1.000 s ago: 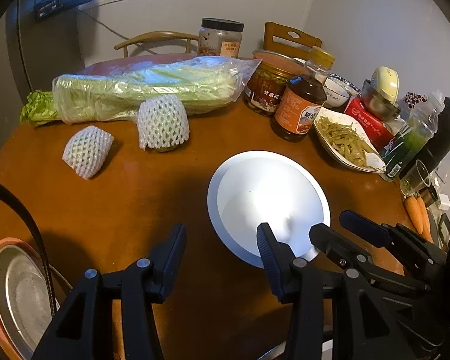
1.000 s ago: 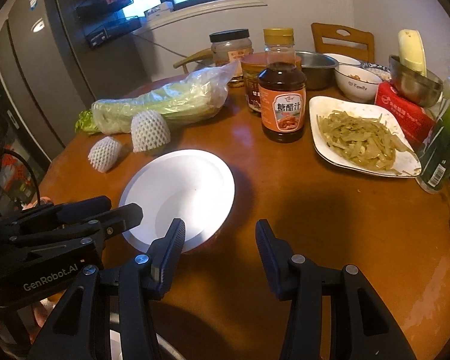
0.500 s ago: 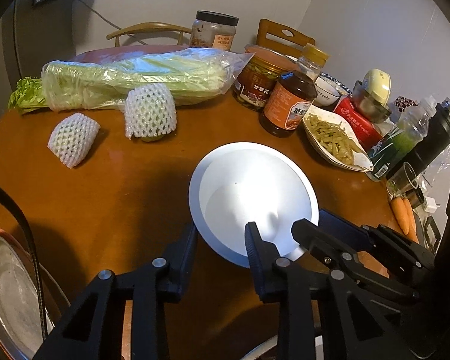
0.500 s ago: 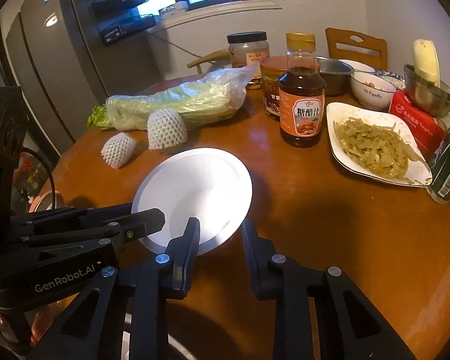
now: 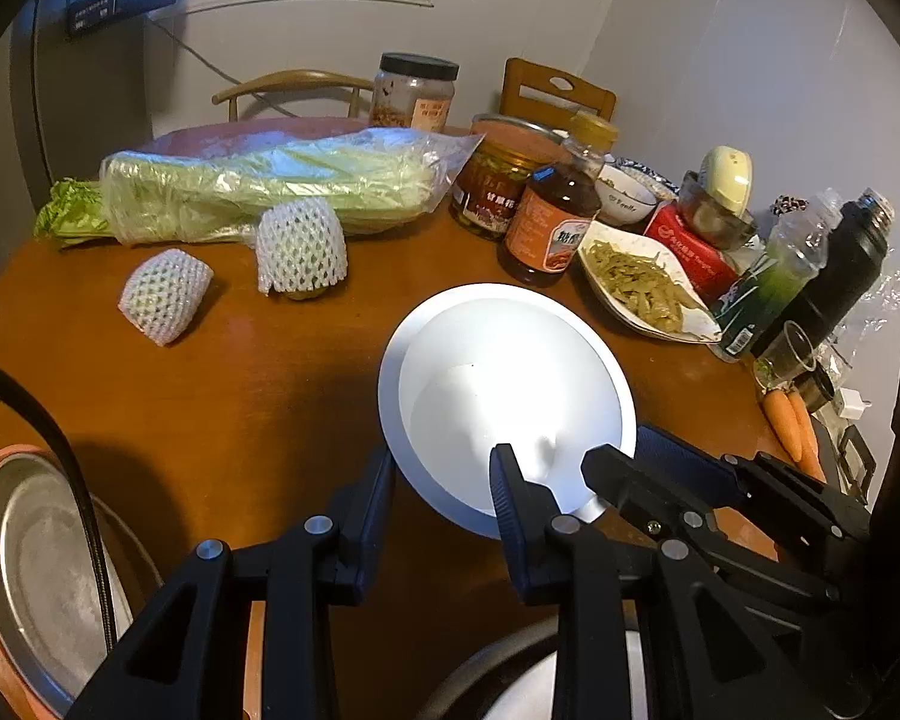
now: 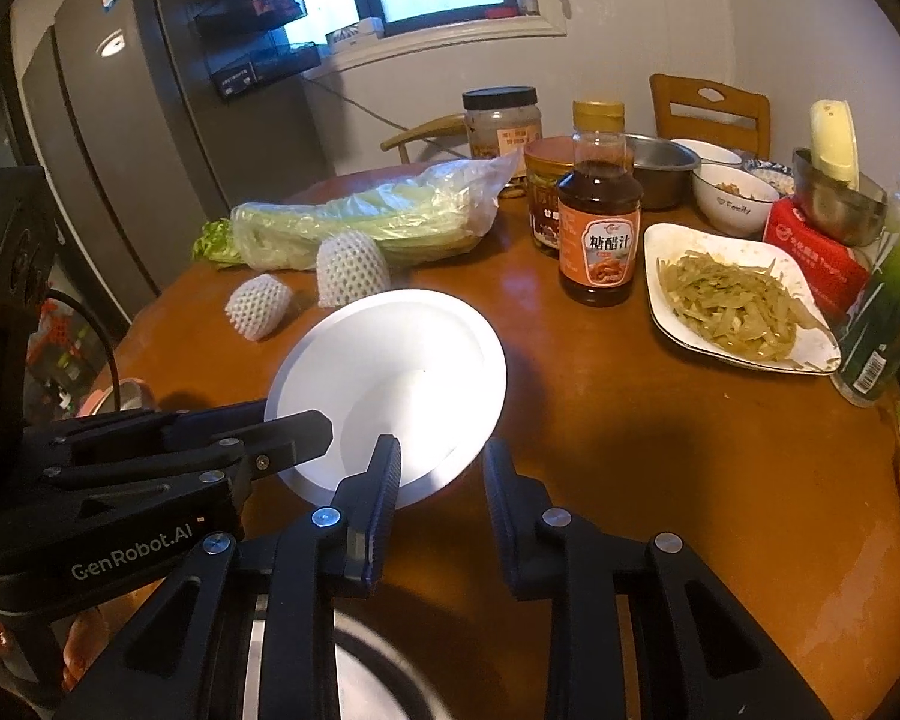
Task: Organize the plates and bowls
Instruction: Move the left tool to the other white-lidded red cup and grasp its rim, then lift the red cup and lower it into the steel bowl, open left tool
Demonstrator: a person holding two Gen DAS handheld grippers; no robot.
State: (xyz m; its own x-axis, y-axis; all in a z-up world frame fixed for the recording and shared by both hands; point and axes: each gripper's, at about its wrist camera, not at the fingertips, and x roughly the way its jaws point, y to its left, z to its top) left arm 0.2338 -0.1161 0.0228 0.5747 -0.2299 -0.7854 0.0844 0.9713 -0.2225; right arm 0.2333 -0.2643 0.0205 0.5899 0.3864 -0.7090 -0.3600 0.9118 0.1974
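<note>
Left gripper (image 5: 441, 462) is clamped on the near rim of the white round deep-welled plate (image 5: 510, 384), one finger inside the well and one outside. The right gripper (image 6: 441, 447) is closed on the same near rim just beside it. The plate sits over the near edge of the brown round wooden table (image 5: 240, 420), tilted up toward me, so I judge it lifted clear of the table.

It looks rigid and glossy. I expect it to be light, slick under the pads and breakable if dropped. The rim is the only place to take hold, and two grips side by side leave the far side hanging, so I would keep it level.

I count one white plate in hand. A white oval dish of green shreds (image 6: 738, 300) sits toward the right edge. At the far edge there is one white lettered bowl (image 6: 732, 198), one steel bowl (image 6: 834, 210) on a red box, and one steel basin (image 6: 660, 168). A round metal plate (image 5: 36, 570) lies in an orange tub off the near left edge. Two foam-netted fruits (image 5: 300, 246) and two carrots (image 5: 789, 420) are also out.
</note>
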